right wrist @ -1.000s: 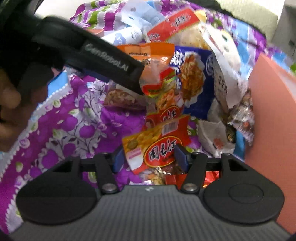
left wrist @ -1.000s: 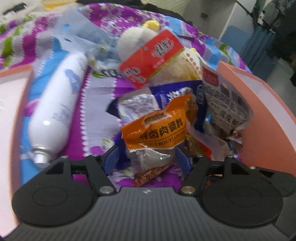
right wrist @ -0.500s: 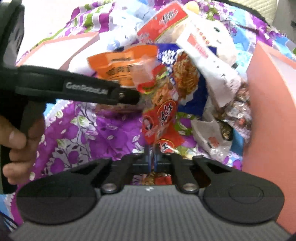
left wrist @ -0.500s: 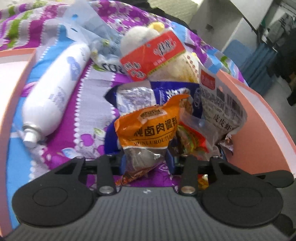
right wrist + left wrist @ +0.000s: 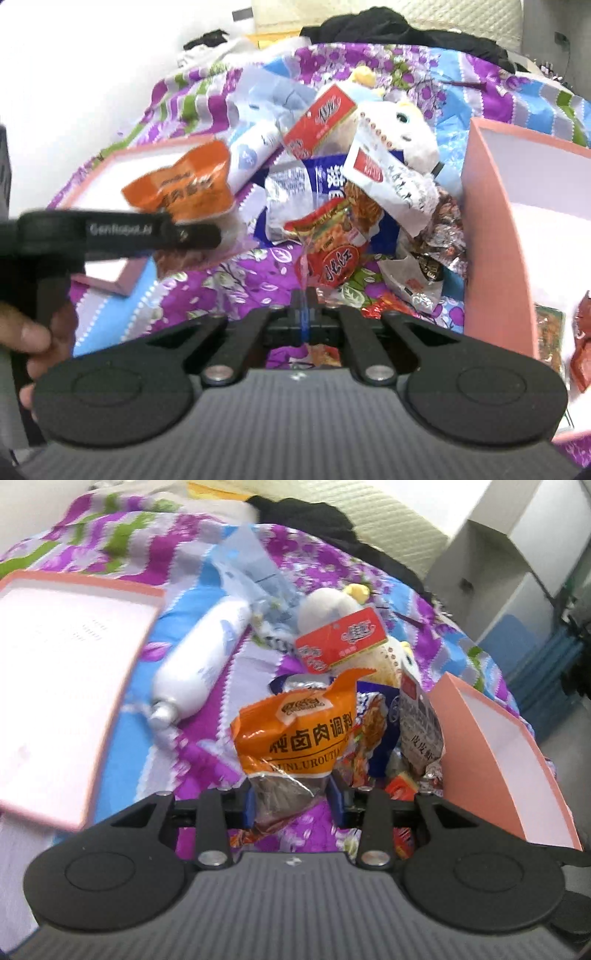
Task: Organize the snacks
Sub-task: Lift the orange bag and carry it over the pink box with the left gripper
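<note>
The left gripper (image 5: 291, 799) is closing on the orange packet (image 5: 299, 734) between its jaws; the right gripper (image 5: 303, 308), clamped tight, pinches the red packet (image 5: 332, 254) by its edge.

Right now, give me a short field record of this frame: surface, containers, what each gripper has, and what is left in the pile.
surface: purple floral cloth
containers: two pink boxes, one on each side of the pile
left gripper: jaws closing on orange seasoning packet
right gripper: shut on red snack packet
pile: blue packet, white packet, plush toy
nearby: white bottle
</note>
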A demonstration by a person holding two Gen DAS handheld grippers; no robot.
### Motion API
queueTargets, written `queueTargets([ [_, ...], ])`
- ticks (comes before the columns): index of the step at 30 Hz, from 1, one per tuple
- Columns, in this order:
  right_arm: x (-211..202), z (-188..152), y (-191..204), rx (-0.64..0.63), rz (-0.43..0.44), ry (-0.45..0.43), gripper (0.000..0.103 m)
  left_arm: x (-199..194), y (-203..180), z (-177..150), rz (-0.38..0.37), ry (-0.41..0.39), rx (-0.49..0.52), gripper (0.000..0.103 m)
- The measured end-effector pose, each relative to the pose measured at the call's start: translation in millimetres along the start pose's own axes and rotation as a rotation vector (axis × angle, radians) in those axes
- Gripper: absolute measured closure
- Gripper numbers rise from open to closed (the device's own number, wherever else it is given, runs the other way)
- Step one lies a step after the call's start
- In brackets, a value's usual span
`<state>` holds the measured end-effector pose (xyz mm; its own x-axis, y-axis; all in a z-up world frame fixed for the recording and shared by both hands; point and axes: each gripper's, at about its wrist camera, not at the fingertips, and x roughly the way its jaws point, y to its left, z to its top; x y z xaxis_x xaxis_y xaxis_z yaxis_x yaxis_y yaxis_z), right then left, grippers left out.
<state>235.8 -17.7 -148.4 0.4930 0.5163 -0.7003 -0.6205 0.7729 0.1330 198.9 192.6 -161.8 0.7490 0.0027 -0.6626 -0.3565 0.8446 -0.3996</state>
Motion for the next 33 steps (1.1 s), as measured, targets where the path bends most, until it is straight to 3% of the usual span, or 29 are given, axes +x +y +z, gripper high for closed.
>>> queueTargets([
  [7,-42,4,6,0.015,-0.002,-0.057,0.100,-50,-8,-16,0.041,0.027,-0.029,0.060],
  [17,-79,4,7,0.147,-0.009,-0.089,0.100,-96,6,-27,0.040,0.078,-0.100,0.061],
  [33,-146,-29,7,0.143,-0.016,-0.127,0.100,-139,-42,-60,0.076,0.085,-0.043,0.060],
])
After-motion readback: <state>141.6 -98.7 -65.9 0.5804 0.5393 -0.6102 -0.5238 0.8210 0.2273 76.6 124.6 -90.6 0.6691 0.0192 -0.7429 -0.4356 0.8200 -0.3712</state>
